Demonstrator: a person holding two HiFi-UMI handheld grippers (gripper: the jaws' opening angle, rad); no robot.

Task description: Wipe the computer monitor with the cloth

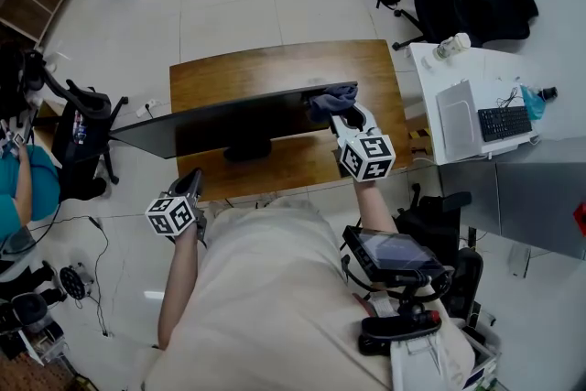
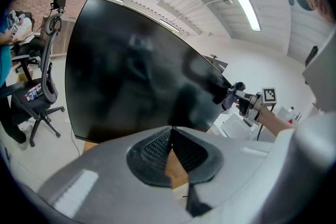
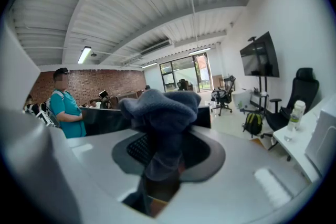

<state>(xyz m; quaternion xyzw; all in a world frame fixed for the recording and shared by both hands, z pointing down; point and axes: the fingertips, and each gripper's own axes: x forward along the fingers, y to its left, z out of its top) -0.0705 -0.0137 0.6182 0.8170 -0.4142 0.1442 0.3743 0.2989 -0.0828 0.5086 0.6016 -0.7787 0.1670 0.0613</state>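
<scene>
Gripping the blue-grey cloth (image 1: 331, 99) tightly in our right tongs (image 1: 341, 116), we hold it at the monitor's (image 1: 229, 122) upper right edge above the wooden counter (image 1: 275, 69), our left tongs (image 1: 190, 184) closed, empty, near the counter's front edge.

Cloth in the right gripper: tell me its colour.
Slate blue-grey, plain; the cloth shows best in the right gripper view.

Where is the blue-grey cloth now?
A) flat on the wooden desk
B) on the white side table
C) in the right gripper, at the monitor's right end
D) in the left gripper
C: the right gripper is shut on the cloth, and the head view shows it at the monitor's right end.
</scene>
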